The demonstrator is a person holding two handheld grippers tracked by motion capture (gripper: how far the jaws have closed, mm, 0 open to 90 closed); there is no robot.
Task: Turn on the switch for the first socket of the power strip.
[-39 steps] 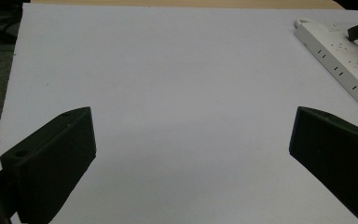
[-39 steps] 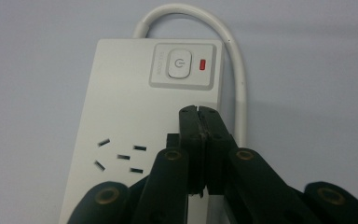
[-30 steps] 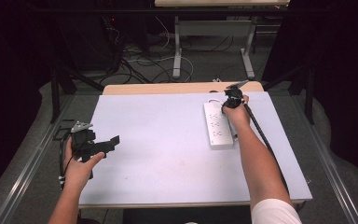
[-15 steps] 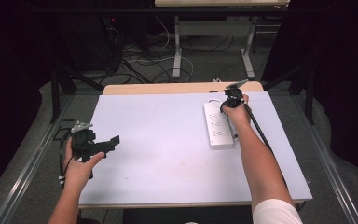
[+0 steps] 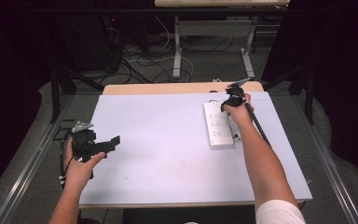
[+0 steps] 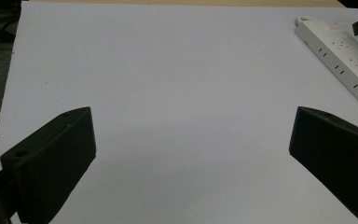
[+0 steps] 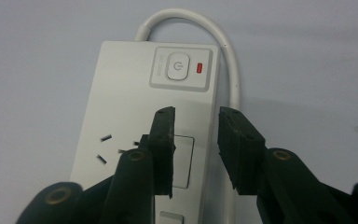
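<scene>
A white power strip (image 5: 219, 126) lies on the right part of the white table top (image 5: 158, 140), its cable end towards the far edge. My right gripper (image 5: 231, 97) hovers over that far end. In the right gripper view, my right gripper (image 7: 196, 140) has its jaws a narrow gap apart with nothing between them, above the strip (image 7: 121, 112) just below the power button (image 7: 177, 65) and its red light (image 7: 199, 68). My left gripper (image 5: 108, 144) is held at the table's left edge. Its jaws stand wide open over bare sheet (image 6: 191, 154).
The strip's white cable (image 7: 228, 60) loops off its far end. A wooden strip of table (image 5: 168, 88) shows beyond the white sheet. Cables and desk legs (image 5: 177, 42) lie on the floor behind. The strip (image 6: 340, 65) appears at the top right of the left gripper view.
</scene>
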